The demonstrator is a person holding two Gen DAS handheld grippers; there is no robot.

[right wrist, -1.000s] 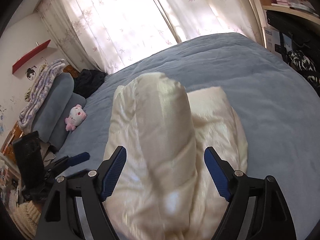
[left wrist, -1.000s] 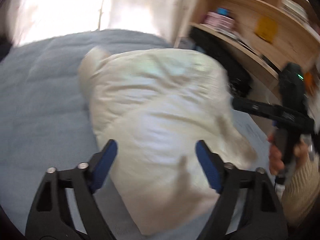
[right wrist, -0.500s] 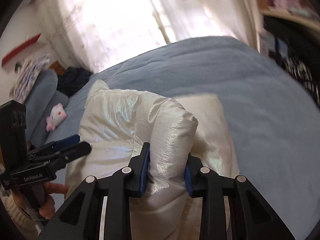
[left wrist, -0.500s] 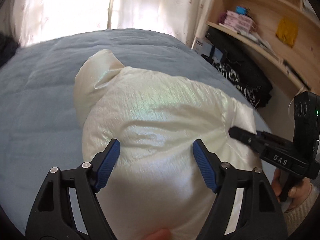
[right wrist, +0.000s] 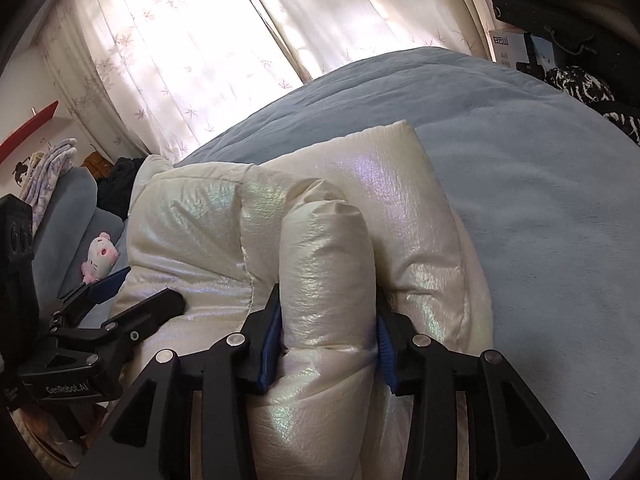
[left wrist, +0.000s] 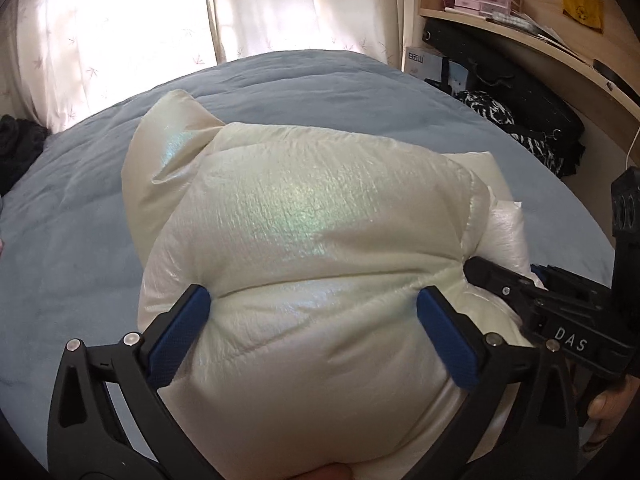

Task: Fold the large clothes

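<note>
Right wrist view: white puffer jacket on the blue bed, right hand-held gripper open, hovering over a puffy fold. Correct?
Not quite. The right wrist view shows the right hand-held gripper shut on a fold of the jacket, its blue pads pressed into both sides. The jacket does lie on the blue bed.

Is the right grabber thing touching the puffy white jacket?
Touching. The right wrist view shows the right hand-held gripper with both blue pads pressed into a puffy roll of the white puffer jacket, squeezing it.
</note>
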